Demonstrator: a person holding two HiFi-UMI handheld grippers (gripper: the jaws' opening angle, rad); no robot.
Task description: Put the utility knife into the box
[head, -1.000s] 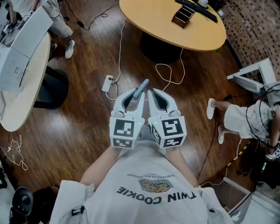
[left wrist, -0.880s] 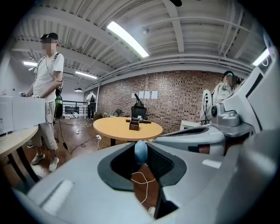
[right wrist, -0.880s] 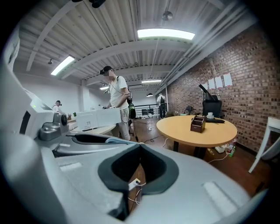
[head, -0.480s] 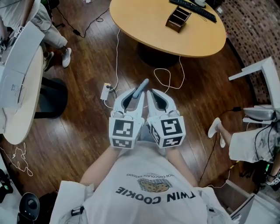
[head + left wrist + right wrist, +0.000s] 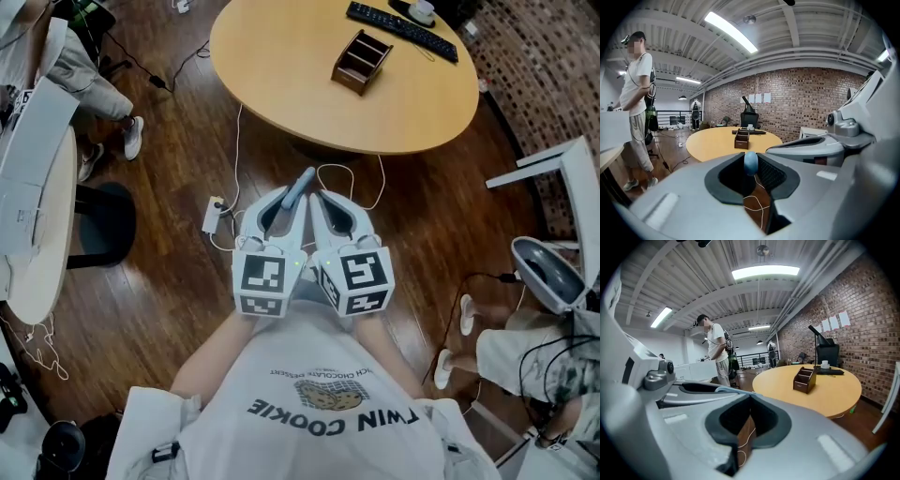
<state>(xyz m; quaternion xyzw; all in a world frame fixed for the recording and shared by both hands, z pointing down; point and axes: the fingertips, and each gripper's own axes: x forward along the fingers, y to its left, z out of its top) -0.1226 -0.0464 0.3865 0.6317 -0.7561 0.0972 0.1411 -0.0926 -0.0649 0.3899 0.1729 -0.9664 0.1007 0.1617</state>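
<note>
My left gripper (image 5: 298, 199) is shut on the utility knife (image 5: 303, 184), whose blue-grey end sticks out past the jaws. In the left gripper view the utility knife (image 5: 751, 162) shows as a rounded blue tip between the dark pads. Close beside it, my right gripper (image 5: 317, 199) is shut with nothing in it; its jaw tips meet in the right gripper view (image 5: 749, 399). Both are held near my chest above the wooden floor. The box (image 5: 362, 62), a brown wooden organiser with compartments, stands on the round table (image 5: 281, 84) ahead, well apart from both grippers.
A black keyboard (image 5: 401, 28) and a cup (image 5: 421, 10) lie at the table's far side. A power strip (image 5: 214, 214) and white cables trail on the floor. A white table (image 5: 37, 216) stands left, a chair (image 5: 548, 267) right. A person (image 5: 637, 93) stands left.
The round table and box have slid lower and nearer in the head view. Both grippers keep their pose, the knife still held in the left one.
</note>
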